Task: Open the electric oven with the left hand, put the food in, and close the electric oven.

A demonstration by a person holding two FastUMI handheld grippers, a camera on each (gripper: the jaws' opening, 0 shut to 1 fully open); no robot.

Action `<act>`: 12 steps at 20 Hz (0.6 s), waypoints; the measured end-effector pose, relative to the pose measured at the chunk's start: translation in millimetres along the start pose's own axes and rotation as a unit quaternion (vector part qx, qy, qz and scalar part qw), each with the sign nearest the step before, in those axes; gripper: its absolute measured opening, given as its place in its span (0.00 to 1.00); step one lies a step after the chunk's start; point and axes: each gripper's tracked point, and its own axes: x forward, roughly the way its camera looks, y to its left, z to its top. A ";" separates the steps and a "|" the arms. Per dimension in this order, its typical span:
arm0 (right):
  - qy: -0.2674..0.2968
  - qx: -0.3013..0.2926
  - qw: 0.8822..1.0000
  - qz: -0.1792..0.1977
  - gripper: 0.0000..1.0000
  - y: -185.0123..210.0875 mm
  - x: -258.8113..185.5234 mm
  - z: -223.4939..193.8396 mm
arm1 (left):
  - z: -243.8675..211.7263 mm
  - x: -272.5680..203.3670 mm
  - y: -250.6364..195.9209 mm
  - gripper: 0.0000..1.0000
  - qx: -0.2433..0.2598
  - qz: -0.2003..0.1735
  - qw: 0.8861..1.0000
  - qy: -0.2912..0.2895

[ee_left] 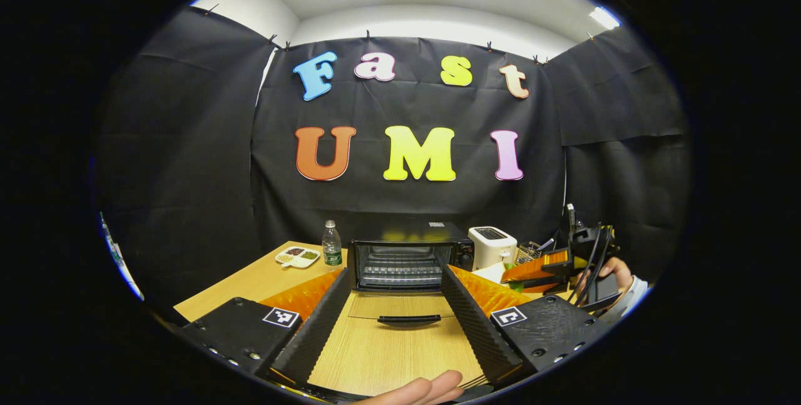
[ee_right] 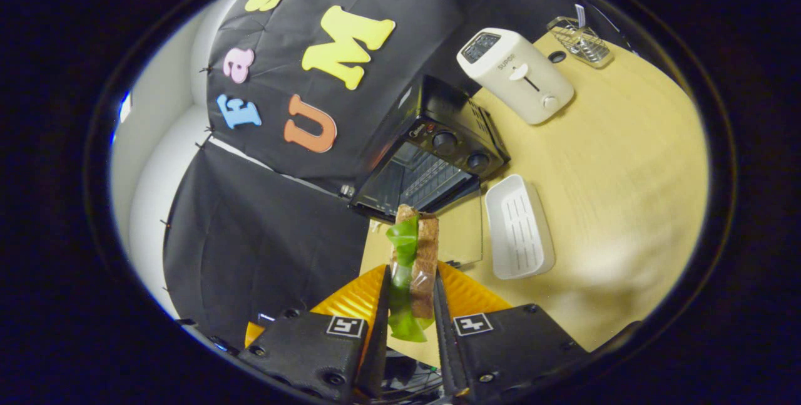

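Oven [ee_left: 403, 261] at lower centre of the left gripper view, standing on the wooden table [ee_left: 263, 276], door [ee_left: 400, 311] already dropped flat toward the camera with its handle [ee_left: 410, 319] in front, wire rack bared inside. Same oven [ee_right: 432, 154] near the middle of the right gripper view, tilted, cavity open. Opening step therefore judged done. Left gripper [ee_left: 394, 323] at the bottom of its own view, fingers spread wide and empty, framing the lowered door without touching it. Right gripper [ee_right: 410, 305] at the bottom of its own view, pinched closed on the sandwich [ee_right: 416, 261], bread and green leaf standing up between the fingers, held above the table and short of the oven mouth; also visible at the right edge of the left gripper view [ee_left: 551, 267], beside a hand [ee_left: 616, 273]. Food not yet inside. Remaining, by judgement: carrying the sandwich forward onto the rack, letting go, withdrawing, then lifting the door shut. Roughly a third complete. Elsewhere: white toaster [ee_right: 516, 76] at upper right of the right gripper view, white tray [ee_right: 519, 230] just right of the open door, water bottle [ee_left: 331, 245] and a sectioned dish [ee_left: 298, 256] left of the oven in the left gripper view.
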 end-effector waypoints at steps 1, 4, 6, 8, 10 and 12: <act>-0.013 0.003 1.000 0.008 0.38 4.6 12.1 -7.2 | -0.4 -4.1 3.4 0.95 -0.001 -0.001 1.000 -0.001; -0.071 0.039 0.996 0.036 0.38 20.3 47.7 -18.4 | -4.4 -12.9 15.2 0.95 -0.005 -0.004 1.000 -0.003; -0.116 0.062 0.991 0.037 0.38 26.2 73.1 -17.1 | -7.9 -17.4 24.6 0.95 -0.008 -0.002 1.000 -0.001; -0.161 0.071 0.984 0.031 0.39 29.5 96.0 -11.1 | -10.9 -20.5 32.7 0.95 -0.010 -0.002 1.000 -0.002; -0.202 0.075 0.976 0.035 0.38 34.4 119.0 -3.3 | -16.9 -21.8 41.3 0.94 -0.012 -0.001 1.000 0.005; -0.224 0.081 0.971 0.030 0.38 34.1 147.8 4.8 | -22.4 -22.6 49.0 0.93 -0.012 0.000 1.000 0.013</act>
